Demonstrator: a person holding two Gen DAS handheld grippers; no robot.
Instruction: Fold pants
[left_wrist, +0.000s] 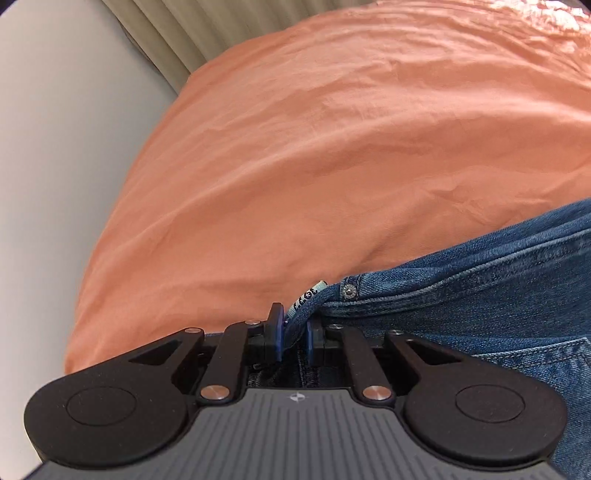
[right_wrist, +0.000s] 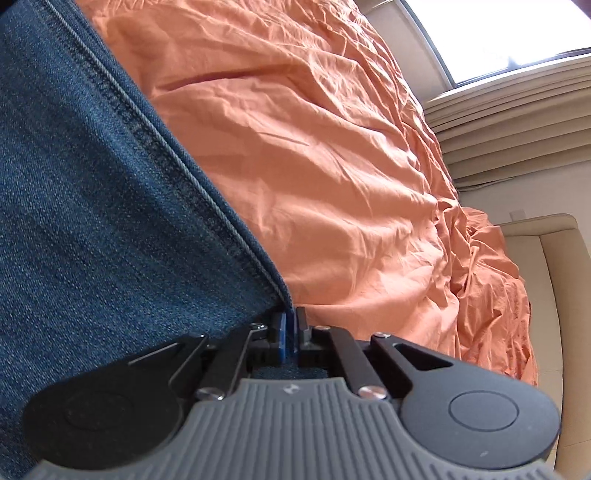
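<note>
The pants are blue denim jeans (left_wrist: 480, 295), lying on an orange bedsheet (left_wrist: 314, 147). My left gripper (left_wrist: 295, 328) is shut on the jeans at the waistband corner, beside a metal rivet (left_wrist: 349, 290) and a small label. In the right wrist view the jeans (right_wrist: 92, 221) fill the left side, with a stitched hem edge running down to my right gripper (right_wrist: 291, 332). The right gripper is shut on that hem corner. The rest of the jeans is out of view.
The wrinkled orange sheet (right_wrist: 314, 147) covers the bed. A pale wall (left_wrist: 55, 147) and beige curtain (left_wrist: 177, 33) lie past the bed's left edge. A bright window (right_wrist: 498, 33), beige curtain folds (right_wrist: 517, 122) and a cream padded bed frame (right_wrist: 554, 295) stand to the right.
</note>
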